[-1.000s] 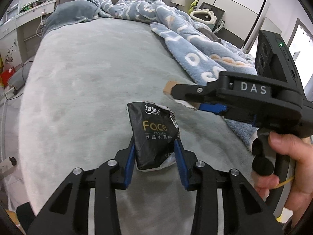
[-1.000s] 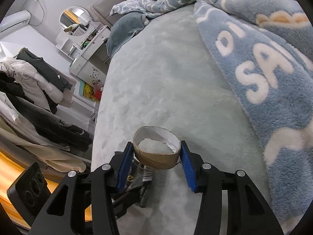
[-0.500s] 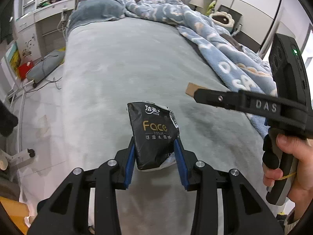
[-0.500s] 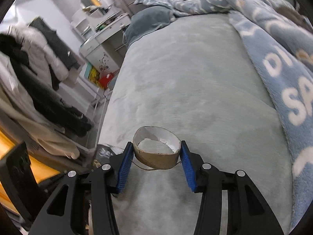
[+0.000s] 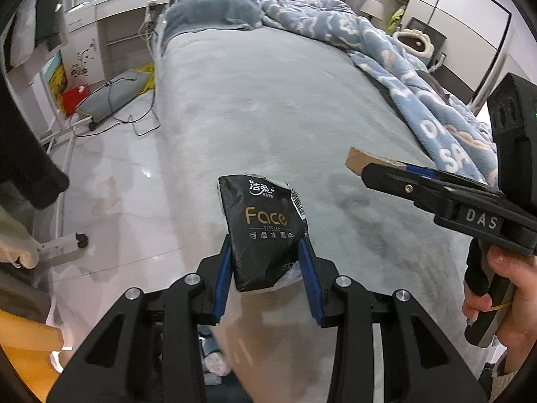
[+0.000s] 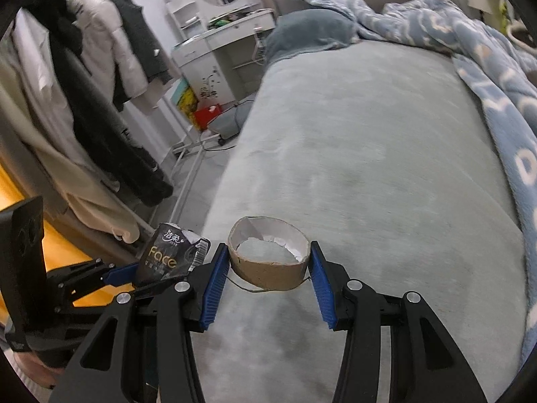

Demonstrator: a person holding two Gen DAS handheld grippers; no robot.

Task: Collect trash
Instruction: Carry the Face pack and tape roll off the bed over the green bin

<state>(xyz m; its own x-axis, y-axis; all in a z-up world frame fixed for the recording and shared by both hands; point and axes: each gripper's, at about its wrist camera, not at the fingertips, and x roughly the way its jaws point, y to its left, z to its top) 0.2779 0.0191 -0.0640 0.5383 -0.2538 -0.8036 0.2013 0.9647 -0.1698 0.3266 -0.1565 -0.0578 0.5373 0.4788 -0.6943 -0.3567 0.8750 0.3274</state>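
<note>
Blue ribbed rubber pads line both claws, and each pair is pinching a piece of trash. The left claw (image 5: 265, 262) squeezes the lower part of a crumpled black plastic tissue packet (image 5: 263, 231) printed with gold "Face" lettering; the thin film buckles between the pads and its free top juts forward, which suggests a firm grip meant for carrying rather than placing. The right claw (image 6: 268, 275) clamps a short brown cardboard roll core (image 6: 268, 262) across its width, open end up, so the pads bear on the stiff curved wall; torn white paper clings inside the ring and a thin thread trails beneath it. Both pieces hang clear above the grey plush bed cover (image 5: 268, 107), near the bed's edge, with a person's hand (image 5: 500, 288) around the right handle. Judging by this, pickup is done and both items await a bin, which is not in view. Farther out lie a rumpled blue fleece blanket (image 5: 419, 94) with white lettering, a grey-blue pillow (image 5: 211, 10), glossy pale floor tiles (image 5: 110, 181), and dark and cream coats on a rack (image 6: 84, 100).
</note>
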